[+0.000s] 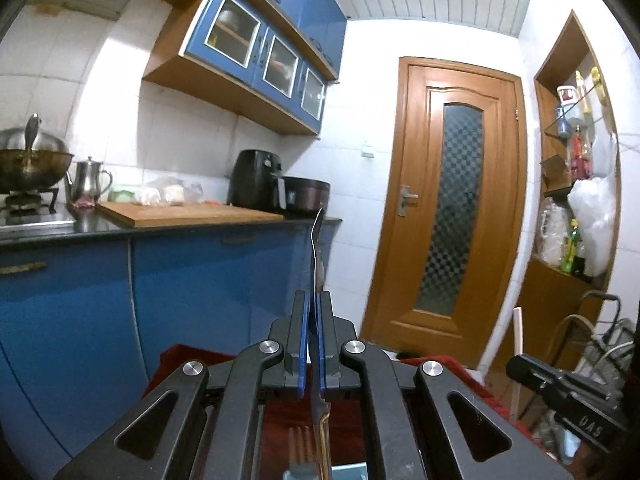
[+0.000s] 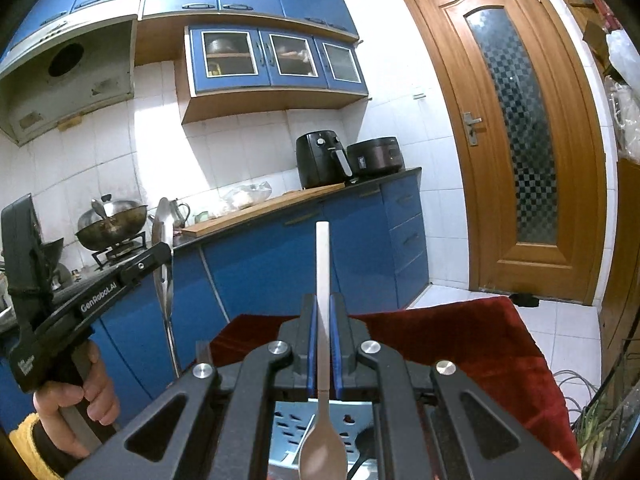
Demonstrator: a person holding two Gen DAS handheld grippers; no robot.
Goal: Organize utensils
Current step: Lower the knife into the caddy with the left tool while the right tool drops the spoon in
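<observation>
Left tongs (image 1: pixel 314 304) — pressed together on a metal utensil (image 1: pixel 316 248) seen edge-on. Its thin curved end rises above the fingertips, and its darker handle part runs down behind the tongs. Seen from the right wrist, the same piece (image 2: pixel 162 248) looks like a broad flat blade, probably a turner; exact type uncertain.

Right tongs (image 2: pixel 323 308) — pinching the white handle of a spoon (image 2: pixel 322 432), held upright, bowl hanging low.

Perforated light-blue utensil holder (image 2: pixel 288 420) — under the right tongs, on a table covered in red cloth (image 2: pixel 460 352), apparently near its nearer edge. A dark-handled item (image 2: pixel 362 456) already lies in or against it. A fork (image 1: pixel 298 446) shows below the left tongs, just above a light-blue edge (image 1: pixel 348 472).

Progress, as a judgement — midway. Both utensils are lifted and not yet placed. The spoon hangs over the holder, seemingly closest to going in, with the metal piece left to follow.
</observation>
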